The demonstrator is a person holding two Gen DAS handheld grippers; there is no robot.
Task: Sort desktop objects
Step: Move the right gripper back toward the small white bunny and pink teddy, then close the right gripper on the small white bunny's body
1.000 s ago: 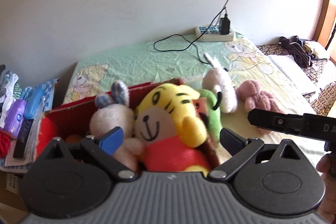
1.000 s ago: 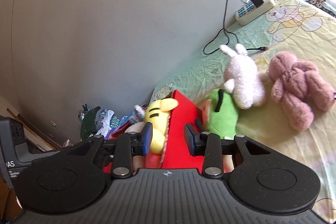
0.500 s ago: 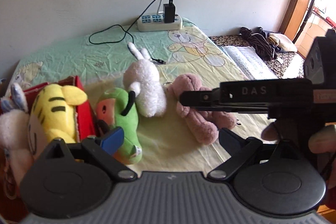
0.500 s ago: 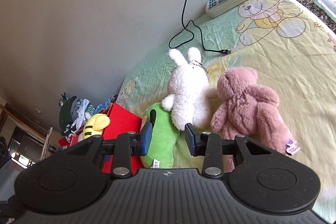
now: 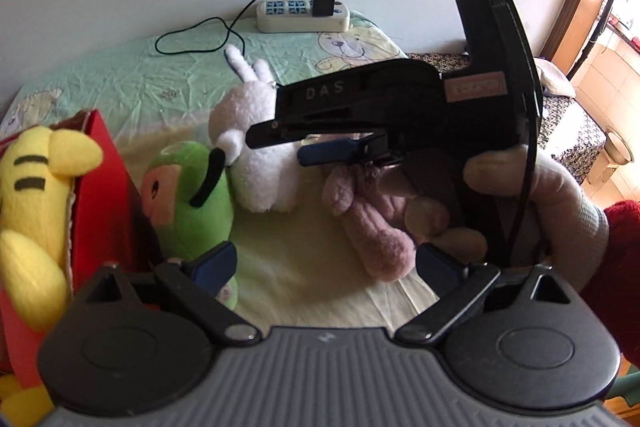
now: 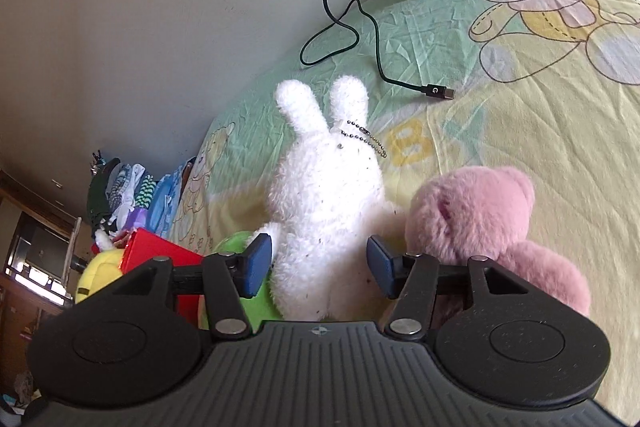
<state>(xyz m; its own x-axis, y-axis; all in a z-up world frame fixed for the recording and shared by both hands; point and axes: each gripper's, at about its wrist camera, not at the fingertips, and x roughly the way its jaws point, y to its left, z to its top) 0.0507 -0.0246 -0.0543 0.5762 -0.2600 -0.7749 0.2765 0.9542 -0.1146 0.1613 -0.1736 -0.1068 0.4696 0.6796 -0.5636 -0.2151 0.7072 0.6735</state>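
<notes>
A white rabbit plush [image 6: 328,195] lies on the bedsheet between a green plush [image 6: 234,247] and a pink bear plush [image 6: 480,223]. My right gripper [image 6: 319,263] is open, its blue pads on either side of the rabbit's lower body. From the left wrist view, the right gripper [image 5: 280,147] reaches in from the right over the rabbit [image 5: 256,163] and the pink bear [image 5: 380,227], held by a gloved hand [image 5: 560,195]. My left gripper [image 5: 326,265] is open and holds nothing, hovering near the green plush [image 5: 188,195]. A red box [image 5: 104,187] at left holds a yellow tiger plush [image 5: 32,187].
A white power strip [image 5: 302,15] with a black charger sits by the wall, and its cable [image 6: 436,91] trails across the sheet behind the rabbit. Folded clothes [image 6: 132,195] are piled beyond the red box [image 6: 160,251]. Bedding and a doorway lie to the right.
My right gripper has moved in over the white rabbit and its jaws have widened around it. The left view has swung right, away from the red box toward the loose plush toys.
</notes>
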